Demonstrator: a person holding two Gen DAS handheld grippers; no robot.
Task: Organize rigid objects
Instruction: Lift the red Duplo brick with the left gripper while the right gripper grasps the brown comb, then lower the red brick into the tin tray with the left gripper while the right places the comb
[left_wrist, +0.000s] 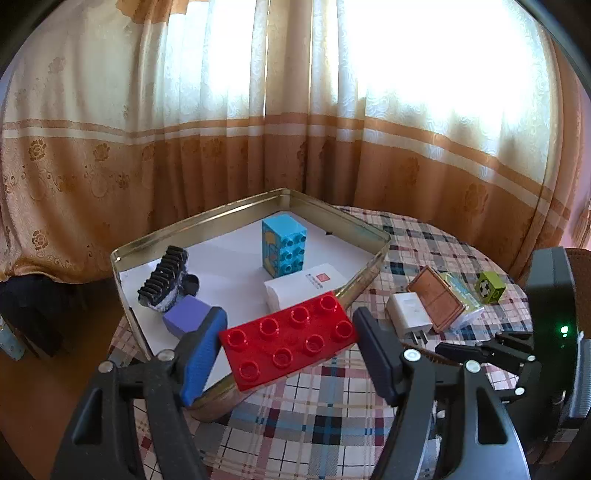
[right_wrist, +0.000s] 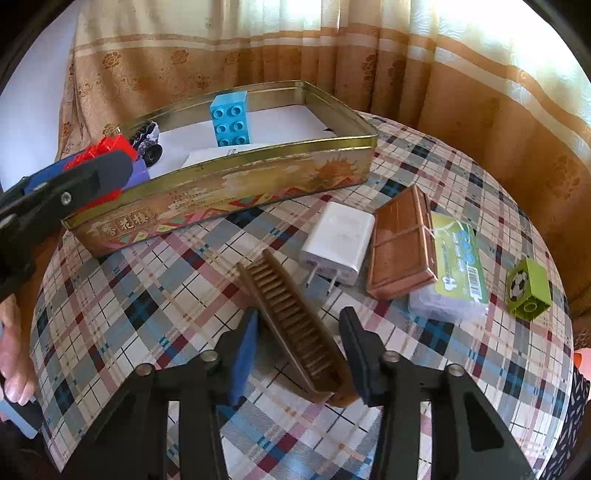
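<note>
red plastic first: a flat red brick (left_wrist: 290, 341) with eight studs sits clamped between the pads of the left gripper (left_wrist: 288, 345), held tilted over the near rim of the gold tin (left_wrist: 334, 216). inside the tin, on its white paper lining, stand a blue brick (left_wrist: 283, 245) on end, a white box (left_wrist: 306, 290), a purple block (left_wrist: 188, 315) and a small black-wheeled toy car (left_wrist: 166, 282).

on the plaid tablecloth (right_wrist: 122, 295) the right gripper (right_wrist: 297, 350) straddles a brown comb (right_wrist: 295, 328) that lies slantwise between its fingers — the jaws stand fairly narrow, yet the pads are just clear of the comb on both sides, not pressing it.

beyond the comb lie a white charger (right_wrist: 338, 242), prongs toward the camera, a brown case (right_wrist: 400, 242) leaning on a clear box with a green label (right_wrist: 456, 266), and — well apart at the right — a green cube with a football print (right_wrist: 528, 288).
</note>
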